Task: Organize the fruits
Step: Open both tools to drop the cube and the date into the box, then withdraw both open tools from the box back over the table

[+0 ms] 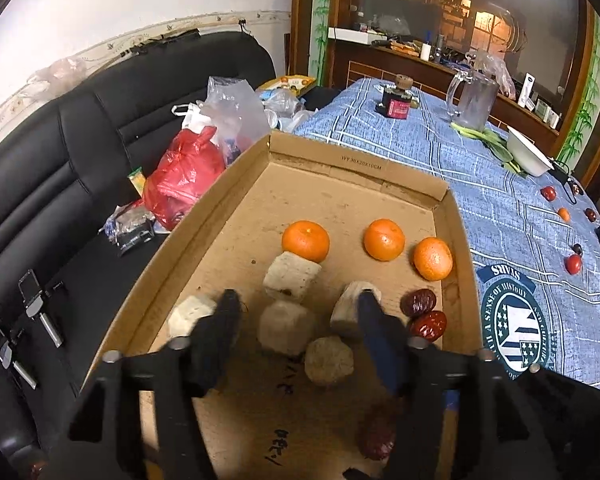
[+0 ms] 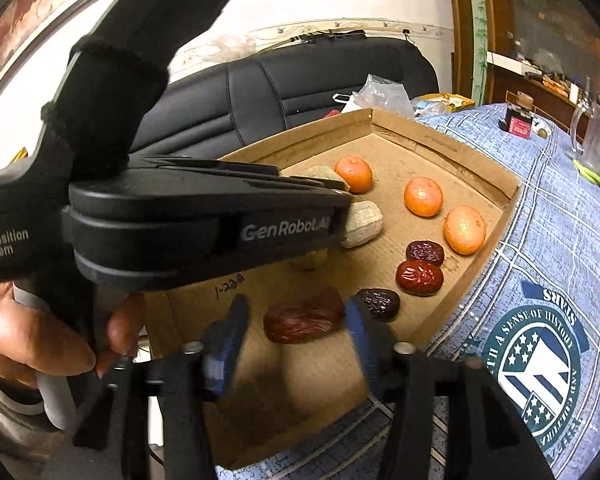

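Observation:
A shallow cardboard tray (image 1: 352, 168) lies on a blue checked tablecloth. In it sit three oranges (image 1: 306, 240) in a row, several pale lumpy chunks (image 1: 292, 278), and wrinkled red dates (image 1: 428, 325). My left gripper (image 1: 298, 304) hovers open over the chunks, and one pale chunk (image 1: 286, 326) lies between its fingers untouched. My right gripper (image 2: 296, 312) stands open at the tray's near end. A large red date (image 2: 300, 320) lies on the cardboard between its fingers, with a gap on the left side. Three more dates (image 2: 419, 278) line the tray's right wall.
Loose dates (image 1: 573, 264) and a small orange (image 1: 563, 214) lie on the cloth to the right. A glass jug (image 1: 474, 100), a white bowl (image 1: 528, 154) and a small jar (image 1: 398, 102) stand further back. A black sofa (image 1: 100, 128) with bags lies left. A hand (image 2: 32, 332) holds the left tool's housing (image 2: 204, 220).

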A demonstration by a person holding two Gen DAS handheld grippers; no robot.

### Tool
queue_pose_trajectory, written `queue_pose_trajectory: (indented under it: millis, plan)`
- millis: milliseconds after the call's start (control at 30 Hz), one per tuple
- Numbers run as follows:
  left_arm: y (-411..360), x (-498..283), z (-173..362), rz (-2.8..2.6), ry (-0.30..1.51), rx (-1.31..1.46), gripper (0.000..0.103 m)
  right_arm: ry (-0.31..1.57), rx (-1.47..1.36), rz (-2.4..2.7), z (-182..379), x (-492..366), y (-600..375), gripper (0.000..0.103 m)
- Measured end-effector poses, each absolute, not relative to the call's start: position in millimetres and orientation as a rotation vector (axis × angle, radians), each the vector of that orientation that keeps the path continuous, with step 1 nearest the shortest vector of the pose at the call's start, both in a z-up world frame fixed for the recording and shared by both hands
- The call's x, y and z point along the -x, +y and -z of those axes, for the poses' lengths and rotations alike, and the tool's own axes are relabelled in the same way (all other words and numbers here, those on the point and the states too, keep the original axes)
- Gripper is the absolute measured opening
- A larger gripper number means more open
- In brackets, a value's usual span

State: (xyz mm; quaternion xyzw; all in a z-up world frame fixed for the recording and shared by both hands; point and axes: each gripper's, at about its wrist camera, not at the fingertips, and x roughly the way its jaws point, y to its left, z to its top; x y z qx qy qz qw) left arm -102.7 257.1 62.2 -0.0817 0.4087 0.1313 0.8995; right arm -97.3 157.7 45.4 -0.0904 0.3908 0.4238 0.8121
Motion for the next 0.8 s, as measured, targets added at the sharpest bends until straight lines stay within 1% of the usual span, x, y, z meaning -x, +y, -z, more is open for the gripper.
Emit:
queue_pose_trajectory:
  millis: [33,67,200,300,400,500,533,800]
  plan:
    - [256.3,103.3,-63.6,-0.278,0.84,0.165,0.069,0.831,0.184,-0.903,-46.2,96.9,155.7,0.069]
    - [256.1,103.8,-64.9,-0.283,0.834,0.162,0.07,0.832,0.173,-0.905,-46.9,96.9,154.1,0.069]
    - [253.4,105.1,-71.2,-0.296,0.809,0.156,0.072,0.829,0.147,-0.897,-53.0,97.2,144.2,0.069]
    - [248.7,106.0,-78.1,-0.309,0.778,0.152,0.081,0.814,0.136,-0.866,-60.7,97.6,130.7,0.069]
    - [239.4,105.0,-86.1,-0.306,0.75,0.153,0.082,0.812,0.111,-0.818,-66.7,93.7,112.0,0.069]
    - [225.1,101.6,-92.2,-0.295,0.723,0.138,0.088,0.795,0.086,-0.76,-73.0,88.5,92.6,0.073]
    - [219.1,99.7,-93.3,-0.293,0.719,0.127,0.088,0.79,0.073,-0.735,-75.0,86.1,83.8,0.075]
    - [172.9,85.5,-93.9,-0.208,0.723,0.104,0.088,0.768,0.025,-0.564,-85.1,70.6,21.1,0.075]
